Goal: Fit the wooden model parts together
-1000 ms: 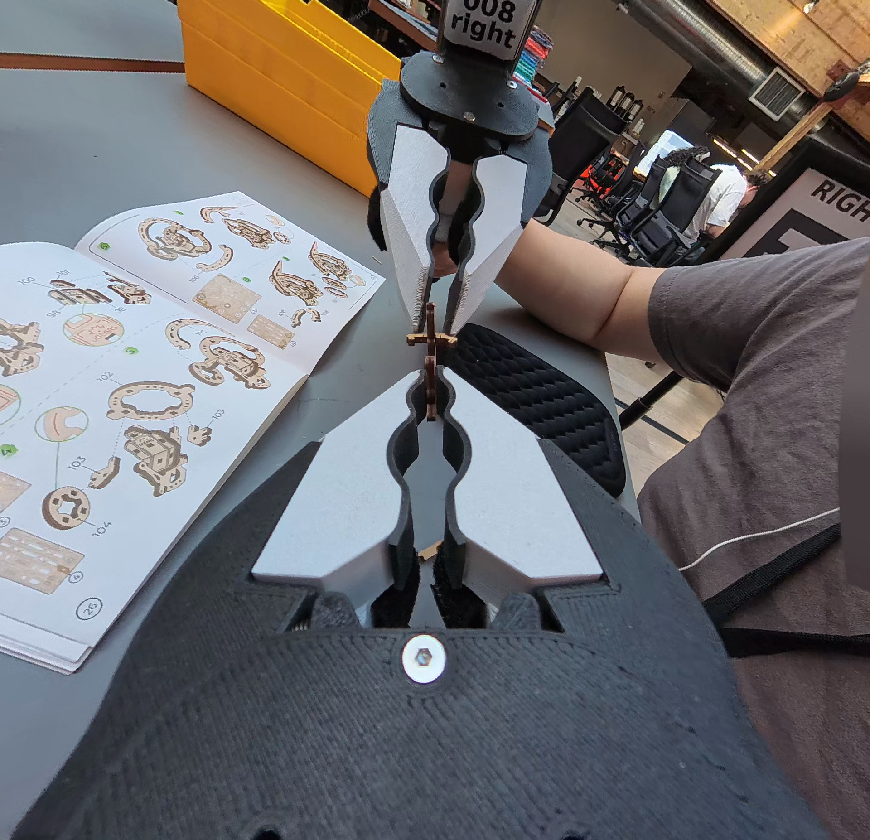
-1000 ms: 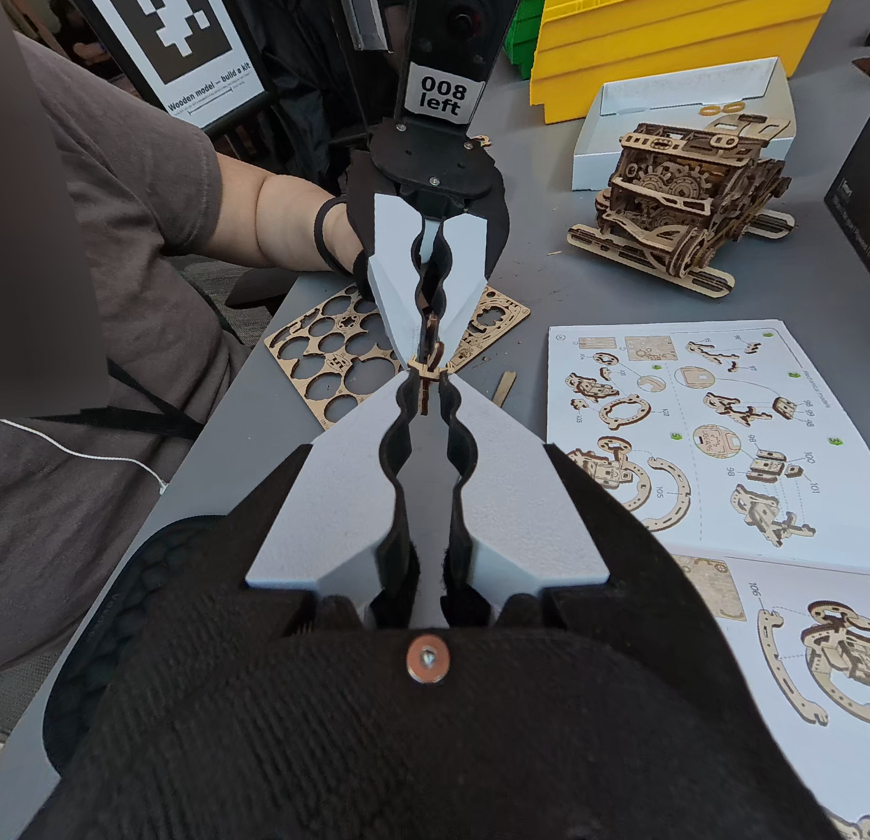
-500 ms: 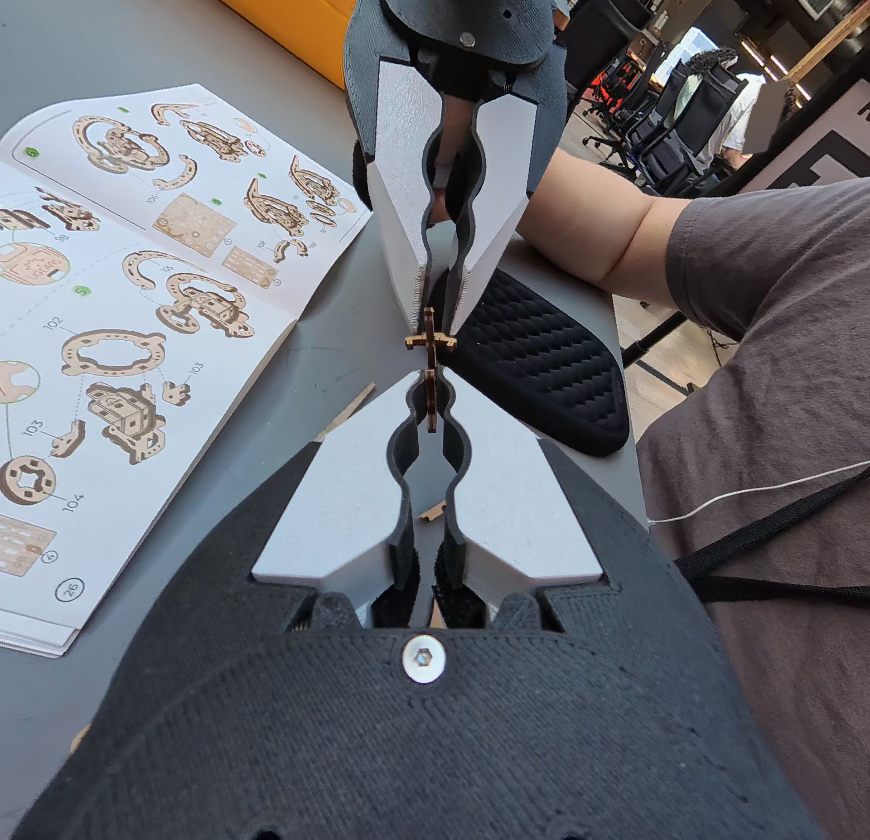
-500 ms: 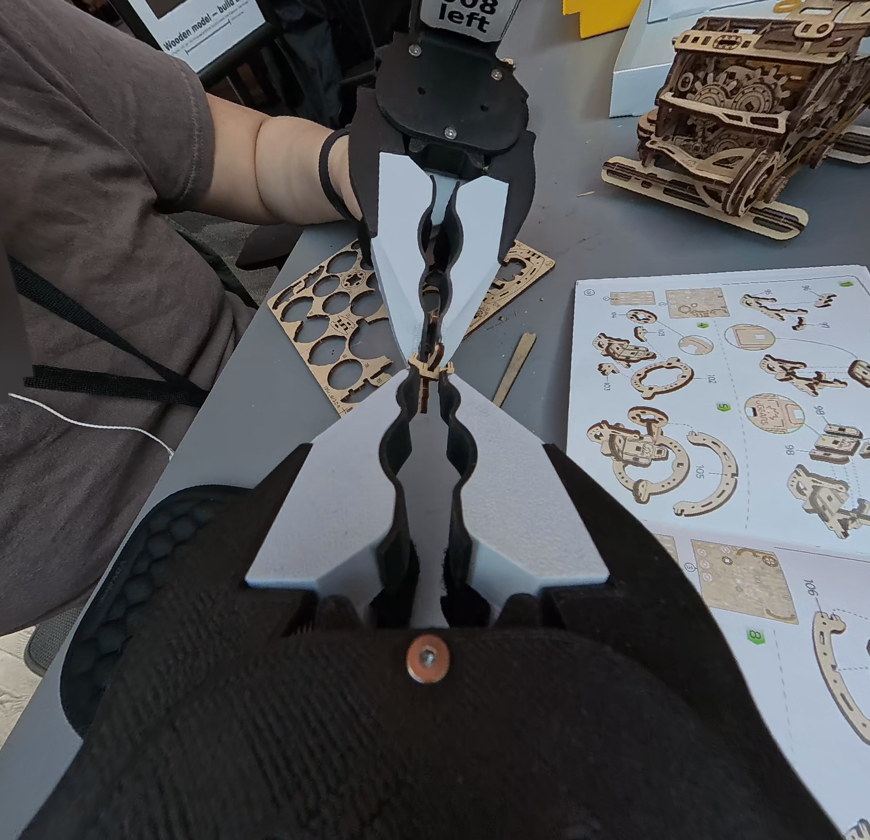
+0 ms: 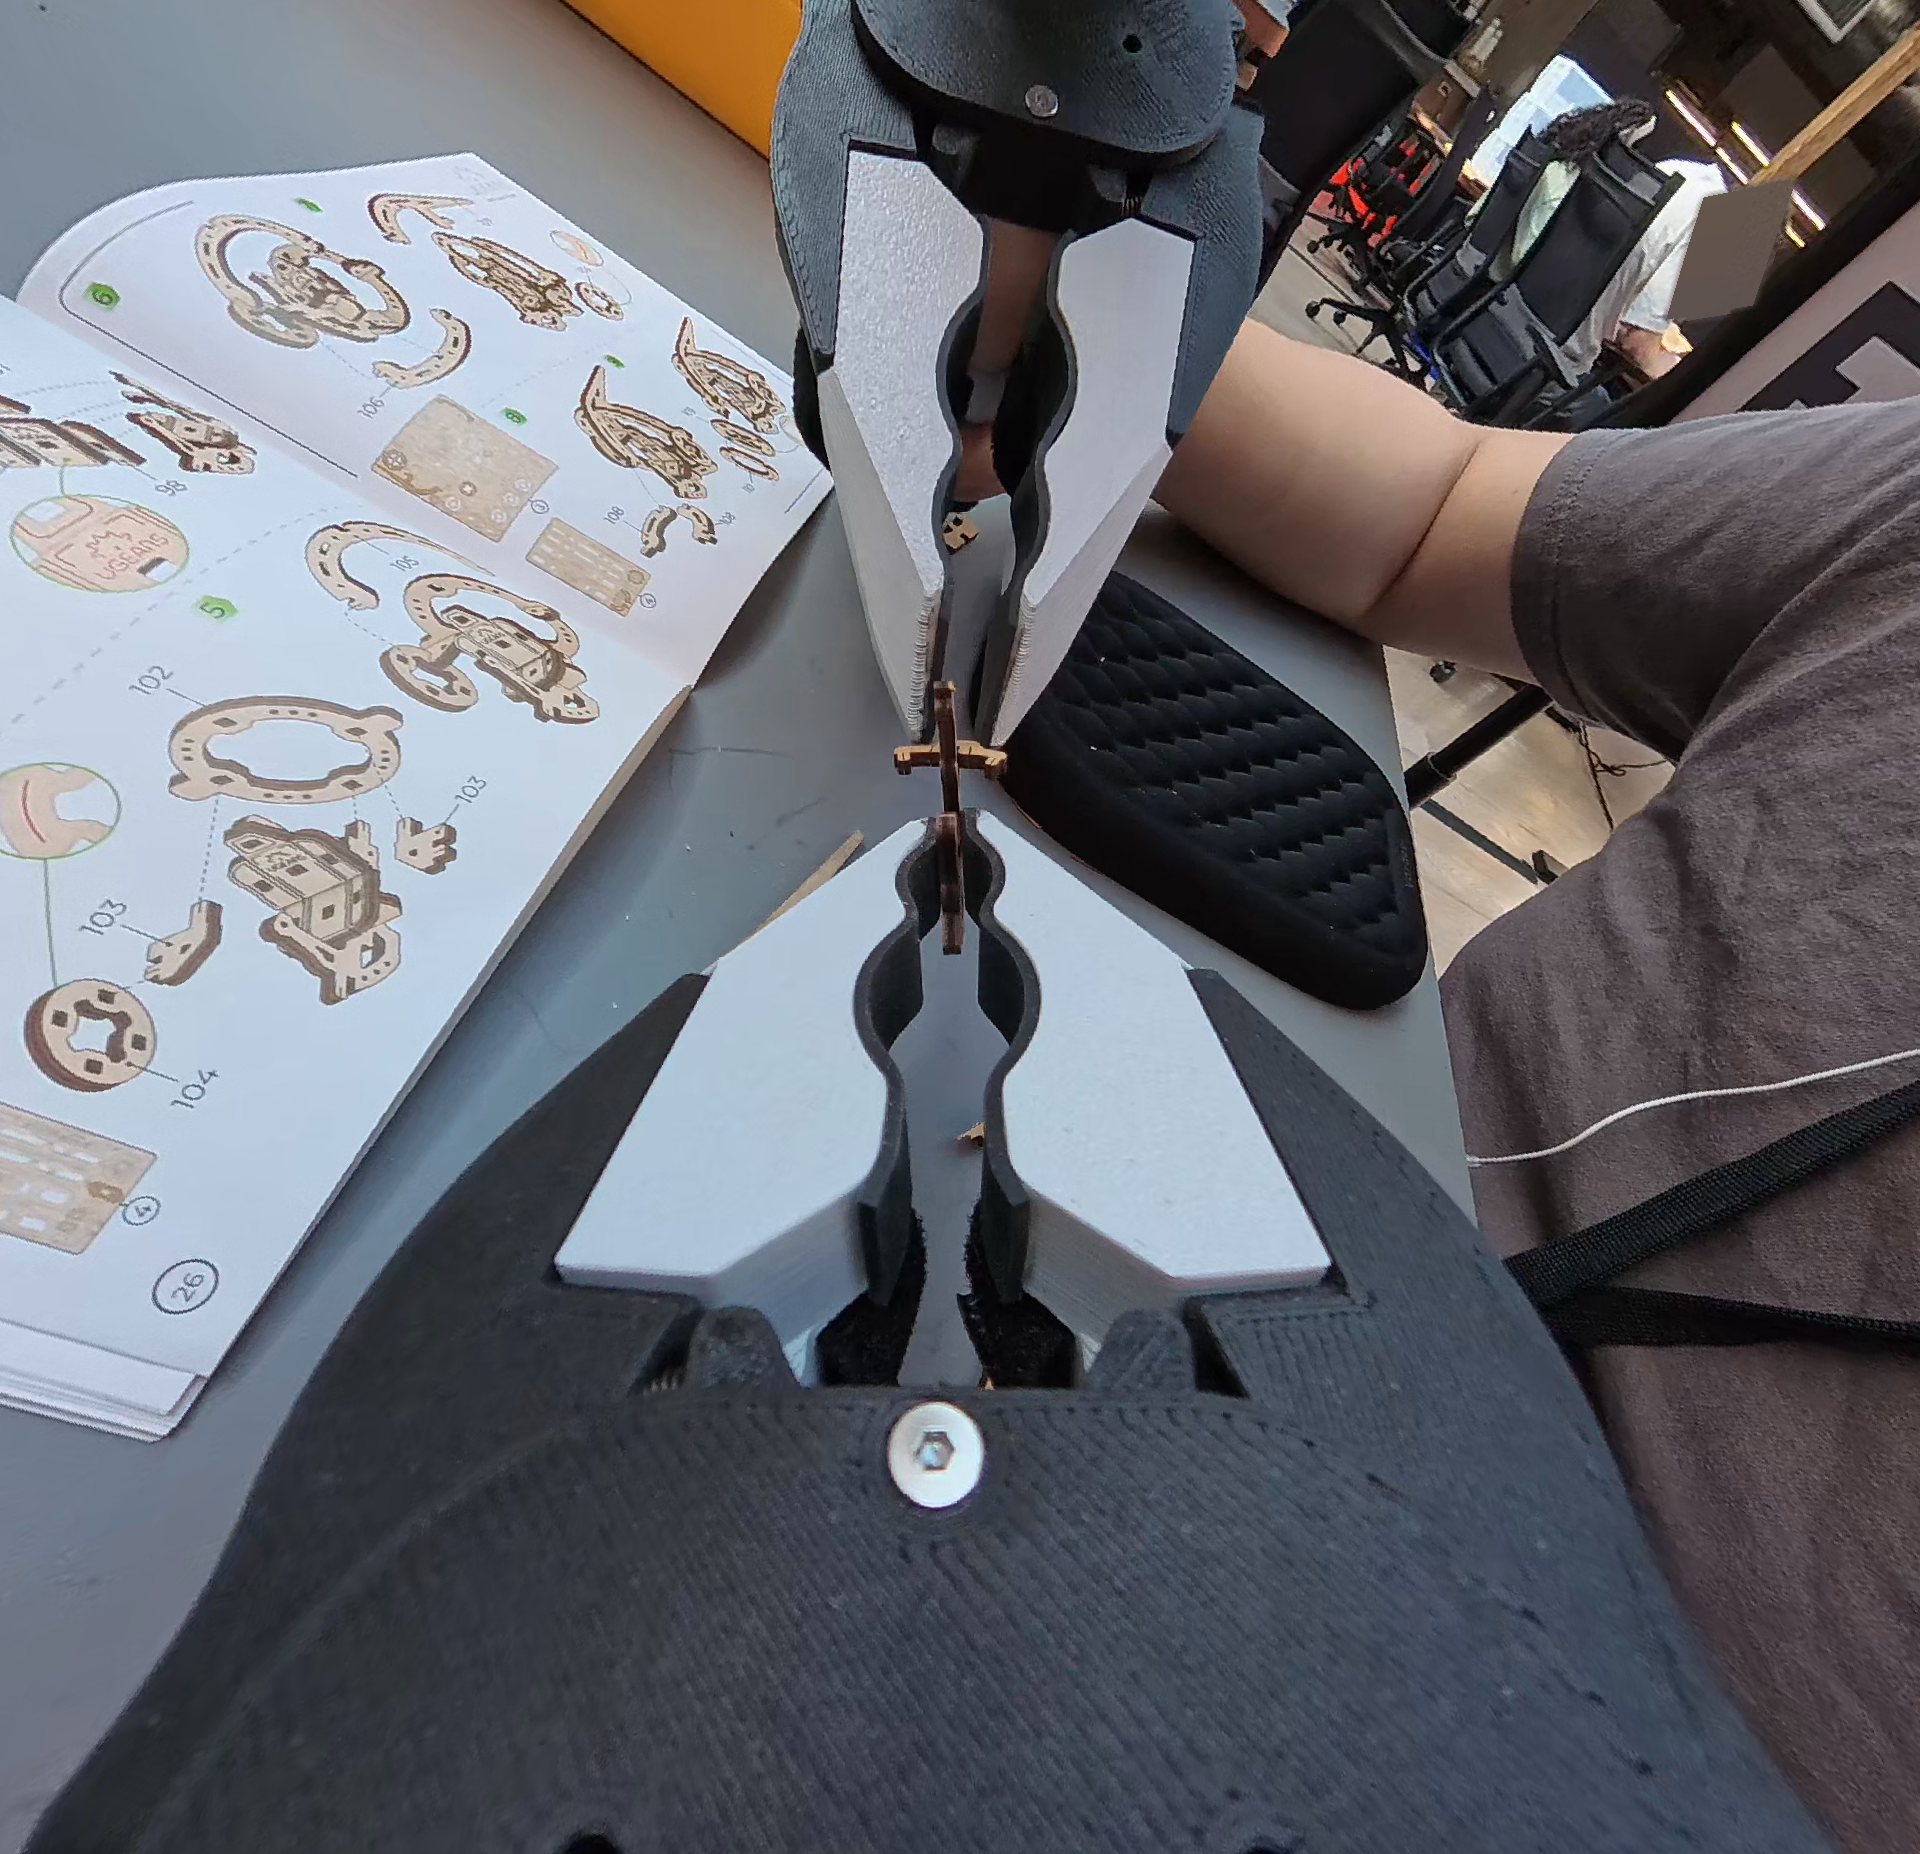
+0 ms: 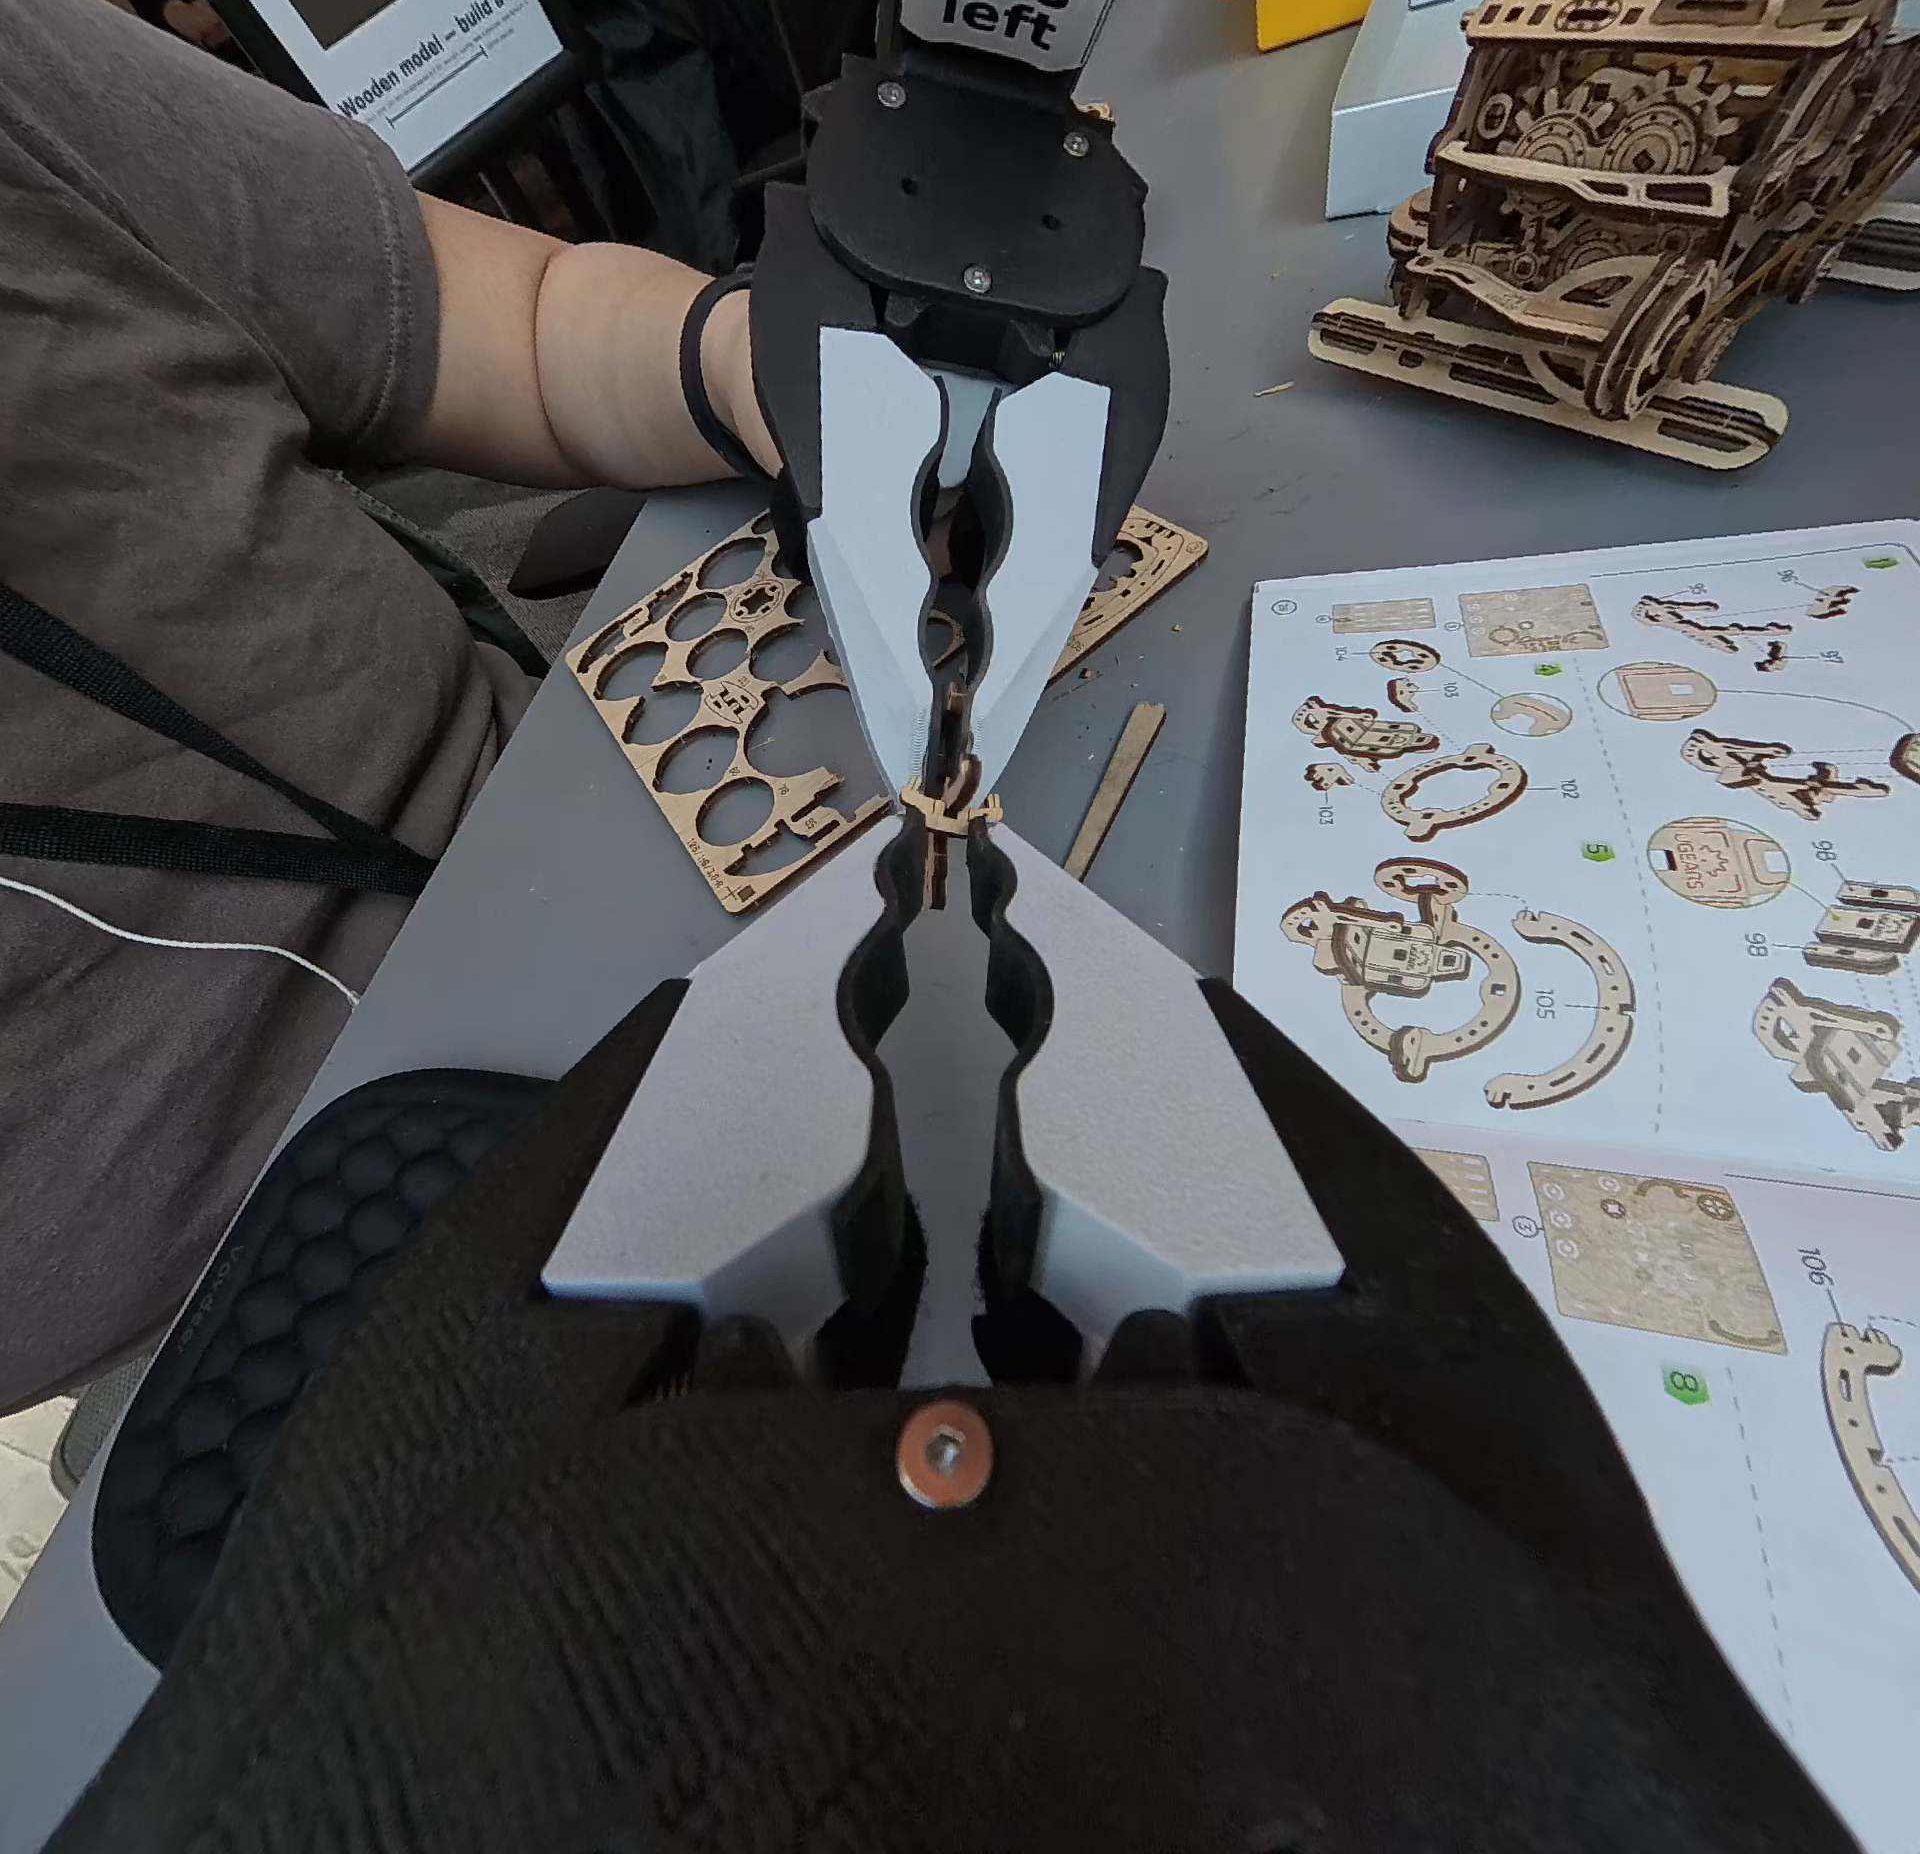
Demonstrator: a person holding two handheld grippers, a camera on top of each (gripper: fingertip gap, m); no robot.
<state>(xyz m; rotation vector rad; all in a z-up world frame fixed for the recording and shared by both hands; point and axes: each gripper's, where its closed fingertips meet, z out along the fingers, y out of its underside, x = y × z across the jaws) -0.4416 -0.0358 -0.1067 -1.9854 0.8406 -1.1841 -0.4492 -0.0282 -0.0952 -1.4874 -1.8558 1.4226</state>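
Two small flat wooden parts meet in a cross-shaped joint (image 5: 950, 757) between my two grippers, above the grey table (image 5: 727, 786). My left gripper (image 5: 948, 840) is shut on one thin wooden part (image 5: 951, 895), seen edge-on. My right gripper (image 6: 940, 840) faces it tip to tip and is shut on the other wooden part (image 6: 935, 874). In the left wrist view the right gripper (image 5: 956, 713) comes down from above. In the right wrist view the left gripper (image 6: 943, 765) does the same, and the joint (image 6: 948, 807) sits between the tips.
An open instruction booklet (image 5: 312, 661) lies beside the grippers, also in the right wrist view (image 6: 1558, 817). A punched plywood sheet (image 6: 727, 703), a wood stick (image 6: 1117, 776) and a black pad (image 5: 1195, 796) lie under them. A built wooden model (image 6: 1621, 194) and yellow bin (image 5: 665, 28) stand behind. My two grippers' fingertips are within a few centimetres of each other.
Both grippers have tilted down and moved lower toward the table while staying tip to tip. They remain shut on the joined wooden parts.
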